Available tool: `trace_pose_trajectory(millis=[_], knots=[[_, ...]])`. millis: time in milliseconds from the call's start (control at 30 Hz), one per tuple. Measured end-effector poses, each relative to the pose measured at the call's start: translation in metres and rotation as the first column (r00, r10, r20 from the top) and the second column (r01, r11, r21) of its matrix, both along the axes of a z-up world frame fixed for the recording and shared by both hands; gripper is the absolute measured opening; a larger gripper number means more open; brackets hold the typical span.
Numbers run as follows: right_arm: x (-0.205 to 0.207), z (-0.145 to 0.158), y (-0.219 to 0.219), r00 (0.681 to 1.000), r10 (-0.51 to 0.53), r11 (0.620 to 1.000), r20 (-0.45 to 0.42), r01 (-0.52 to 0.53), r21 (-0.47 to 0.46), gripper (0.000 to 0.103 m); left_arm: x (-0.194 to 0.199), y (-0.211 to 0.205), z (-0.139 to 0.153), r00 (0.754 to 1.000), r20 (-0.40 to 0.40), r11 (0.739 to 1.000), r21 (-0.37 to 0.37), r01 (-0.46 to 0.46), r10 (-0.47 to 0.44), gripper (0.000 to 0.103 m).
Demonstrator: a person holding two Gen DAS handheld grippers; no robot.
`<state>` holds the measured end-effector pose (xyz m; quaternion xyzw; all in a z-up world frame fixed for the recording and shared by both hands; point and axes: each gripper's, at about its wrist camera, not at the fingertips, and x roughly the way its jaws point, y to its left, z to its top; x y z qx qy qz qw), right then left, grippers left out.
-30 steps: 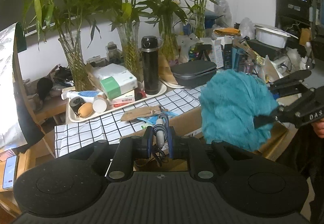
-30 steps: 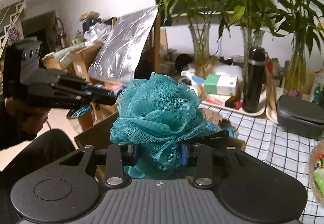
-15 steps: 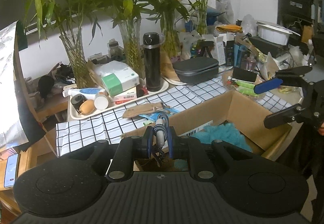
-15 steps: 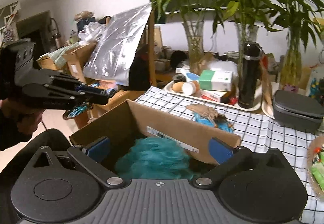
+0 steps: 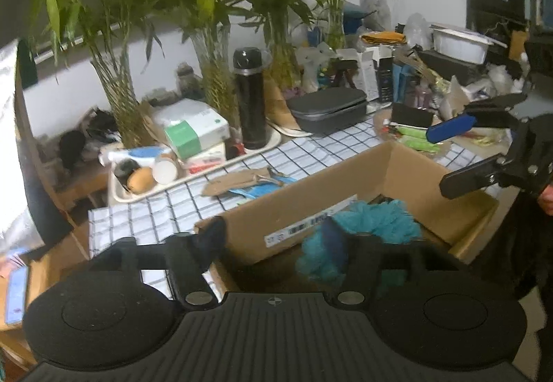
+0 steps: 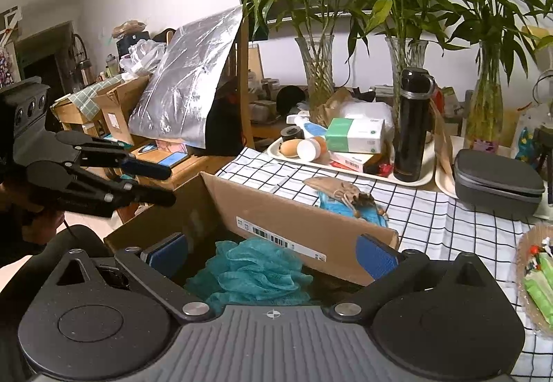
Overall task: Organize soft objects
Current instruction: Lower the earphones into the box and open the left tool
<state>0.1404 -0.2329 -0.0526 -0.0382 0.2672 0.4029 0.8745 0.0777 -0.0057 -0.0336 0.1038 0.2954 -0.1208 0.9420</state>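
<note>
Both empty and spread, left gripper (image 5: 276, 243) just opening, right gripper (image 6: 273, 257) fully wide, over teal bath sponge (image 6: 252, 273) in cardboard box (image 6: 287, 219) at lower centre (light, springy): could snag mesh and lift out on withdrawal.

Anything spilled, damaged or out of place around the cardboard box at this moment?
Nothing stands out. The teal bath pouf lies inside the open cardboard box, and no gripper holds it. A tan pouch lies on the checked cloth beyond the box, not yet put away.
</note>
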Motion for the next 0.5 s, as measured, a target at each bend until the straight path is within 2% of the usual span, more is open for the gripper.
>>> trace_pose_trajectory(millis=[167, 500], knots=[[0.0005, -0.0003, 0.001, 1.0, 0.0, 1.0, -0.003, 0.0, -0.003, 0.103, -0.0004, -0.0008, -0.0013, 1.0, -0.009, 1.0, 0.025, -0.002, 0.002, 0.064], [0.0038, -0.0038, 0.0037, 1.0, -0.012, 0.999, -0.009, 0.011, -0.033, 0.103, 0.0026, 0.0042, -0.0093, 0.997, -0.077, 1.0, 0.002, -0.02, 0.02, 0.065]])
